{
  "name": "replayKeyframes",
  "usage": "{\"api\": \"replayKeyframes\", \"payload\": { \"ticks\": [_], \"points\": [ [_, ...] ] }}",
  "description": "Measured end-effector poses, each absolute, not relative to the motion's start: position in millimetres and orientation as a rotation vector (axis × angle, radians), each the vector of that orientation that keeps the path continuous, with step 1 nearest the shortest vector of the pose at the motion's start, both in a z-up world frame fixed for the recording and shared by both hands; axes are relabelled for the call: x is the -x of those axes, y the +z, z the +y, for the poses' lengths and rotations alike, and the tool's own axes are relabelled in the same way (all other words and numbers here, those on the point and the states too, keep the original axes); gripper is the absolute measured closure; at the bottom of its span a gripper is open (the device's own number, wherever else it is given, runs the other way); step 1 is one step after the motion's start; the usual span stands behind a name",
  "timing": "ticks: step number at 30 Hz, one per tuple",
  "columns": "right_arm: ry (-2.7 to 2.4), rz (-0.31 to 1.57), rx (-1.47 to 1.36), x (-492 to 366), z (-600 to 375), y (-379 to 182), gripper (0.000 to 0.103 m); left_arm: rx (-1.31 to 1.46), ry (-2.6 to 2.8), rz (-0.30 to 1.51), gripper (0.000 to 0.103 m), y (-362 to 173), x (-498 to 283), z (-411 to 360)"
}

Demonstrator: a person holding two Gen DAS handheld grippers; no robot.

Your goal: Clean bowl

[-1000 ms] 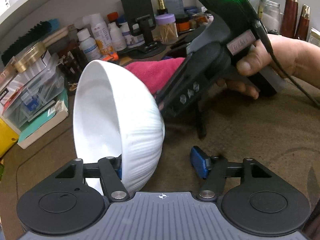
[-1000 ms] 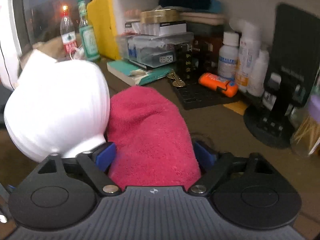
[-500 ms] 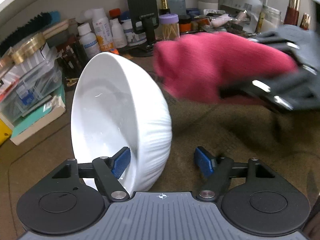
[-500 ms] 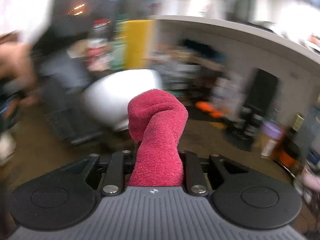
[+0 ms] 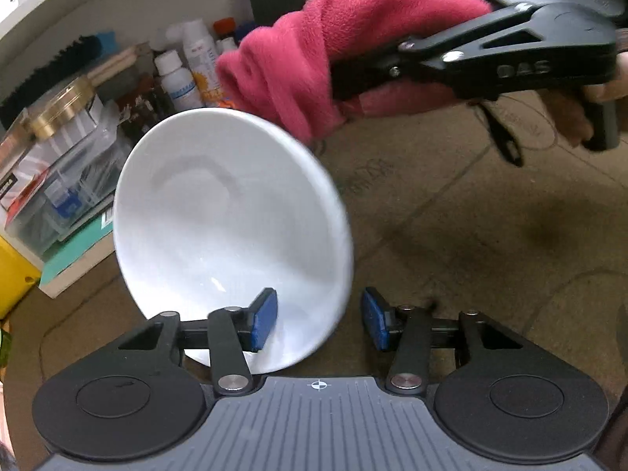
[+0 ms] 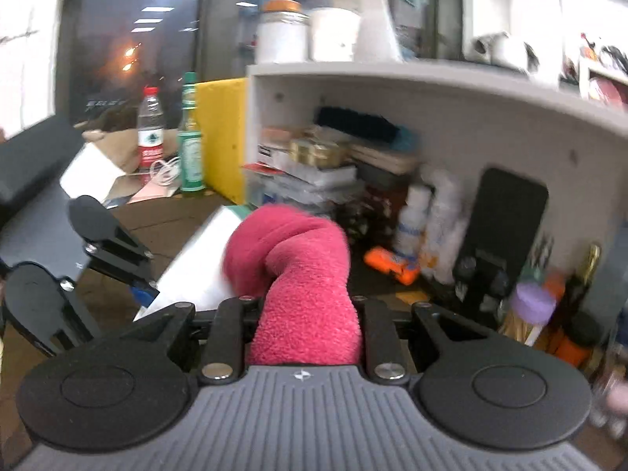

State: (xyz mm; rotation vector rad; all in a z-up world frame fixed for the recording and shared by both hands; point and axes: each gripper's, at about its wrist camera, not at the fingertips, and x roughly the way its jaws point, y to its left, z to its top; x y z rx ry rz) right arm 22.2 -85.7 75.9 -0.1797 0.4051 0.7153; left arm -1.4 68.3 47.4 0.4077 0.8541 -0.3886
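Observation:
A white bowl (image 5: 219, 216) stands tilted on its edge, its clean-looking inside facing my left wrist camera. My left gripper (image 5: 318, 322) straddles the near rim. Its left pad lies inside the bowl, and a gap of table shows between the rim and the right pad. My right gripper (image 5: 341, 78), held by a hand, is shut on a pink cloth (image 5: 298, 59). The cloth's bunched end hangs at the bowl's far upper rim. From the right wrist, the cloth (image 6: 298, 259) juts out of my right gripper (image 6: 306, 314), with the bowl (image 6: 196, 267) edge-on behind it.
Brown table surface (image 5: 471, 235) stretches to the right of the bowl. Behind it a shelf recess holds white bottles (image 5: 176, 78), a clear box (image 5: 59, 165), a book (image 5: 74, 263) and a black phone stand (image 6: 506, 227). Two bottles (image 6: 172, 137) stand far left.
The right gripper closed tighter on the cloth and swung up from behind the bowl to above its far rim. The bowl turned its inside more toward the left camera.

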Motion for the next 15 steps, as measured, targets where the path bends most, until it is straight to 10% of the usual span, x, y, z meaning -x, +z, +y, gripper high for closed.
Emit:
{"api": "replayKeyframes", "payload": {
  "ticks": [6, 10, 13, 15],
  "points": [
    [0.663, 0.458, 0.115, -32, -96, 39, 0.080, -0.410, -0.278, 0.796, 0.008, 41, -2, 67],
    [0.683, 0.450, 0.115, -23, -97, 40, 0.080, -0.558, -0.224, 0.774, 0.006, 43, 0, 44],
    [0.692, 0.459, 0.107, -23, -96, 38, 0.080, -0.641, -0.199, 0.739, 0.016, 42, 2, 33],
    [0.691, 0.469, 0.093, -26, -95, 38, 0.079, -0.654, -0.191, 0.731, 0.049, 43, 3, 29]
  ]
}}
